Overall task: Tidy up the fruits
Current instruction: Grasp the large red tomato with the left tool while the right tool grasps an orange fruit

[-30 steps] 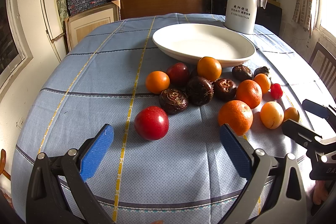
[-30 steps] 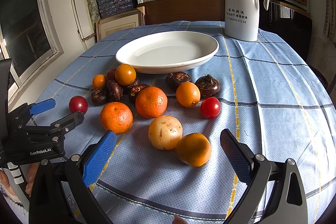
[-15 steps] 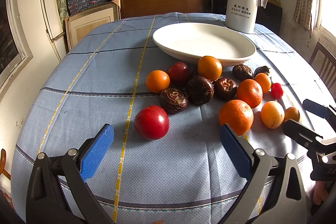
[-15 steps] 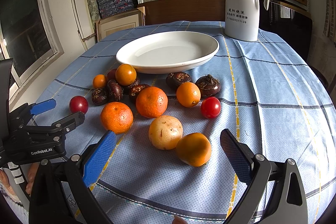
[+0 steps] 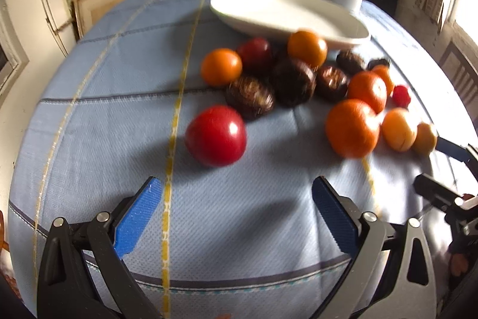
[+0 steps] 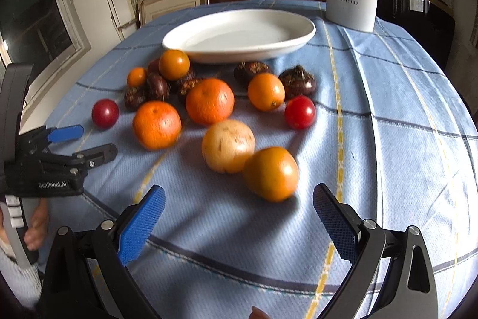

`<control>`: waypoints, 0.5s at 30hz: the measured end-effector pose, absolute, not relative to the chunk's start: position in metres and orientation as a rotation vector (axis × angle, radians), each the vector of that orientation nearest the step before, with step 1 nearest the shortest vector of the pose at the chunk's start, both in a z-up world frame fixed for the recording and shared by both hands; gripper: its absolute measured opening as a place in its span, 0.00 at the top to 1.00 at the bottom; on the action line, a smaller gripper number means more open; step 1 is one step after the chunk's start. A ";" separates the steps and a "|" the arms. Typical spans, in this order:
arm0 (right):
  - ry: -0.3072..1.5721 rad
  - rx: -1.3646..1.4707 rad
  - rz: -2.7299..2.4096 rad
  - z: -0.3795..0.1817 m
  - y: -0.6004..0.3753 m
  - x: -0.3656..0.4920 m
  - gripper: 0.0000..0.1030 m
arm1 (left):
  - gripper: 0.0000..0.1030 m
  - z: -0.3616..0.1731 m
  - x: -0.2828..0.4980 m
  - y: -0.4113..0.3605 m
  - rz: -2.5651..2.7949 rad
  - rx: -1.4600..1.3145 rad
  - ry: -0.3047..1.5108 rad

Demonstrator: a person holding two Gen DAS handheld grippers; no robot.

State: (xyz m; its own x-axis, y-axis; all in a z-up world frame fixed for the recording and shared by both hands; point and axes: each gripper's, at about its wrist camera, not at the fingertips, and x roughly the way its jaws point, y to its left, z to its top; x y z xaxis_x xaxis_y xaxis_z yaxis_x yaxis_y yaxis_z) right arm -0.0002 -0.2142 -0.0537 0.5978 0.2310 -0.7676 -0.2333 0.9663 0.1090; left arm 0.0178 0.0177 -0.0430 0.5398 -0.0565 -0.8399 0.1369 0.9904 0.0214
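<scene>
Left gripper (image 5: pixel 236 193) spread wide, empty, above blue checked cloth-covered bench (image 5: pixel 98 115); glossy round red tomato (image 5: pixel 215 135) near at 12 o'clock. Right gripper (image 6: pixel 239 201) likewise agape, empty; smooth orange fruit (image 6: pixel 271 173) just ahead at 12, touching pale yellow speckled fruit (image 6: pixel 228 145). White oval ceramic plate (image 6: pixel 209 48) beyond, bare.

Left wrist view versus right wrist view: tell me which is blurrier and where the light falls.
Left wrist view: motion blur smears the dark fruits and white plate; glare washes out the cloth at right. Right wrist view: sharper, only the nearest orange fruit is soft; fruits cast shadows toward the camera, so the light comes from behind them.
</scene>
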 end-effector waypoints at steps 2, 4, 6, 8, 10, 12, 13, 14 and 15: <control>0.929 -0.003 0.279 -0.059 -0.219 0.000 0.03 | 0.04 -0.047 0.018 0.022 -0.135 0.096 1.018; 0.938 0.004 0.288 -0.060 -0.226 -0.002 0.03 | 0.04 -0.047 0.017 0.025 -0.142 0.109 1.014; 0.941 -0.016 0.275 -0.061 -0.229 -0.002 0.03 | 0.04 -0.048 0.015 0.027 -0.163 0.124 1.003; 0.961 -0.087 0.251 -0.064 -0.231 0.002 0.03 | 0.04 -0.048 0.014 0.030 -0.196 0.130 0.991; 0.960 -0.149 0.271 -0.066 -0.231 0.003 0.03 | 0.04 -0.048 0.012 0.031 -0.215 0.138 0.989; 0.959 -0.157 0.319 -0.067 -0.236 0.003 0.03 | 0.04 -0.046 0.012 0.031 -0.227 0.144 0.990; 0.960 -0.180 0.338 -0.067 -0.236 0.003 0.03 | 0.04 -0.046 0.013 0.032 -0.228 0.144 0.990; 0.962 -0.188 0.346 -0.067 -0.237 0.002 0.03 | 0.04 -0.046 0.013 0.031 -0.227 0.147 0.990; 0.963 -0.189 0.352 -0.067 -0.237 0.003 0.03 | 0.04 -0.046 0.014 0.030 -0.225 0.149 0.989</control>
State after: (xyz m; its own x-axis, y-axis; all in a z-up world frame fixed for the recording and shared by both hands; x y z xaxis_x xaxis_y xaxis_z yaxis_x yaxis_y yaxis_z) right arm 0.0032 -0.2373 -0.0667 0.5203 0.2088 -0.8281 -0.3752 0.9269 -0.0021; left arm 0.0143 0.0301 -0.0457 0.5291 -0.1200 -0.8400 0.2553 0.9666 0.0227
